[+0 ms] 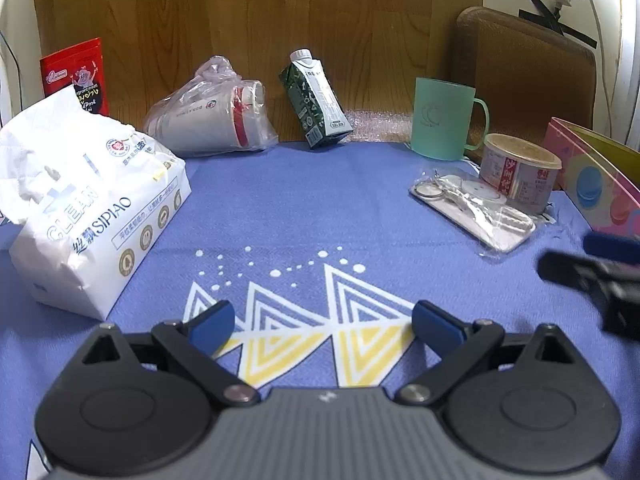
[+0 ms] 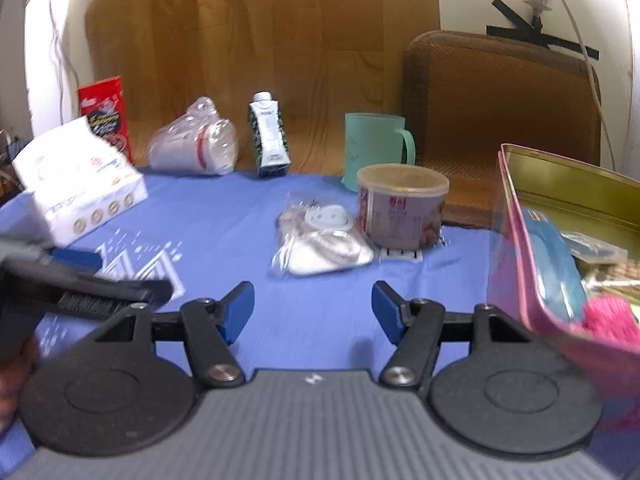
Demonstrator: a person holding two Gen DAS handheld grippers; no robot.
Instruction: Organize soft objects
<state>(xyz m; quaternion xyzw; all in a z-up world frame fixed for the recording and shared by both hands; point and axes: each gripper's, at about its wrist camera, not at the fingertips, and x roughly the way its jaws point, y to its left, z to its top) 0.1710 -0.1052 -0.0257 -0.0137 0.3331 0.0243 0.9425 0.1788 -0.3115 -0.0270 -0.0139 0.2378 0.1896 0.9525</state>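
A white tissue pack (image 1: 92, 216) lies at the left of the blue cloth (image 1: 300, 208); it also shows in the right wrist view (image 2: 80, 188). A pink tin box (image 2: 560, 264) at the right holds a blue item and a pink knitted thing (image 2: 612, 316); its side shows in the left wrist view (image 1: 596, 176). My left gripper (image 1: 323, 322) is open and empty above the cloth's triangle print. My right gripper (image 2: 313, 310) is open and empty, just left of the tin. Each gripper shows at the edge of the other's view.
Along the back stand a red snack packet (image 1: 78, 74), a bagged white cup (image 1: 212, 120), a green carton (image 1: 316, 100) and a mint mug (image 1: 444, 120). A round can (image 1: 516, 172) and a bagged white plug (image 1: 472, 208) sit mid-right. A brown cushion (image 2: 500, 120) is behind.
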